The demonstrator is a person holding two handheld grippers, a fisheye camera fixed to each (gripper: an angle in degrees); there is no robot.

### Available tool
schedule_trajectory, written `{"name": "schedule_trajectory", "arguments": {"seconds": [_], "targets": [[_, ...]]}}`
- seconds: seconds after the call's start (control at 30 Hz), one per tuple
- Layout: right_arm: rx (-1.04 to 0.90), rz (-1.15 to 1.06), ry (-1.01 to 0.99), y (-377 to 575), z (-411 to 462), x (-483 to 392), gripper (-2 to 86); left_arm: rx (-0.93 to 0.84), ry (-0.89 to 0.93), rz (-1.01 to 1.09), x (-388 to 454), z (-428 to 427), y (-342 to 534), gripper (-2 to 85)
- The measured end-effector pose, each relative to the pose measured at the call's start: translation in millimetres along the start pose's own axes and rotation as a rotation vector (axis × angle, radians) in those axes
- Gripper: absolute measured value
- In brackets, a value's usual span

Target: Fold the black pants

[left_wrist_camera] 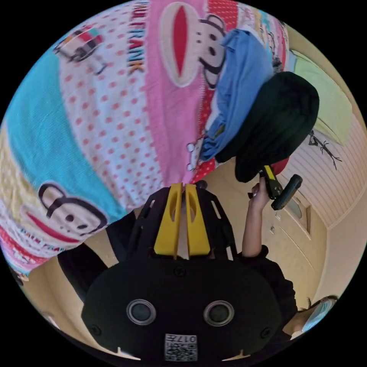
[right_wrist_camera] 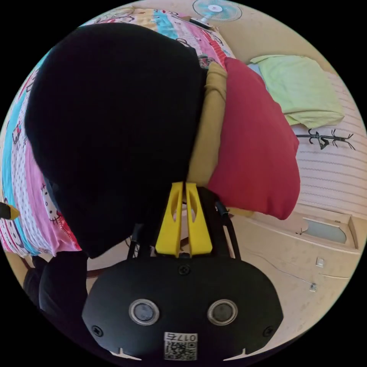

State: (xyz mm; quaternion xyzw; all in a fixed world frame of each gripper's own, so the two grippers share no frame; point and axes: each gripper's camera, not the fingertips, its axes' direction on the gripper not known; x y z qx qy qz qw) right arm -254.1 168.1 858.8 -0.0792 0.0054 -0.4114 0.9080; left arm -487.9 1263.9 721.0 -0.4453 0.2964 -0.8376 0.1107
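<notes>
With both the left gripper [left_wrist_camera: 182, 187] and right gripper [right_wrist_camera: 184, 186] closed on nothing, the folded black fabric pants [right_wrist_camera: 114, 130] could slide off the patterned cartoon bedsheet [left_wrist_camera: 95, 114].

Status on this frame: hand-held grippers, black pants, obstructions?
Left hand-held gripper shut, empty. Right hand-held gripper shut. Black pants bundled on bed. Red garment adjacent.

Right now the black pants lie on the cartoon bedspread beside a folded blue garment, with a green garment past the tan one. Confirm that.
One thing is wrong: past the tan garment lies a red garment, not green; the right gripper view shows it. The black pants, bedspread and blue garment are as stated.
</notes>
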Motion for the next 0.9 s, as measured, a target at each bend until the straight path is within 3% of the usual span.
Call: {"name": "schedule_trajectory", "arguments": {"seconds": [0.1, 0.23, 0.4, 0.5, 0.7, 0.9], "targets": [[-0.032, -0.029, 0.057, 28.6, -0.7, -20.7, 0.4, -0.049, -0.119, -0.184, -68.9, -34.4, 55.3, -0.5], [-0.183, -0.159, -0.025, 66.4, 13.2, -56.9, 0.3, -0.049, -0.185, -0.445, -160.9, -82.2, 152.1, -0.9], [-0.748, -0.31, -0.309, 133.5, 73.0, -122.4, 0.4, 0.086, -0.009, -0.633, -239.6, -114.4, 263.1, -0.9], [-0.956, -0.404, -0.274, 160.4, 76.3, -146.0, 0.4, 0.178, 0.104, -0.71, -277.7, -117.5, 319.1, -0.9], [-0.884, -0.434, -0.213, 118.8, 16.3, -185.6, 0.5, 0.301, 0.378, -0.792, -353.3, -112.7, 402.4, -0.9], [-0.76, -0.675, -0.012, 20.4, -51.5, -274.7, 0.5, 0.607, 0.746, -0.821, -423.7, -122.5, 471.3, -0.8]]}}
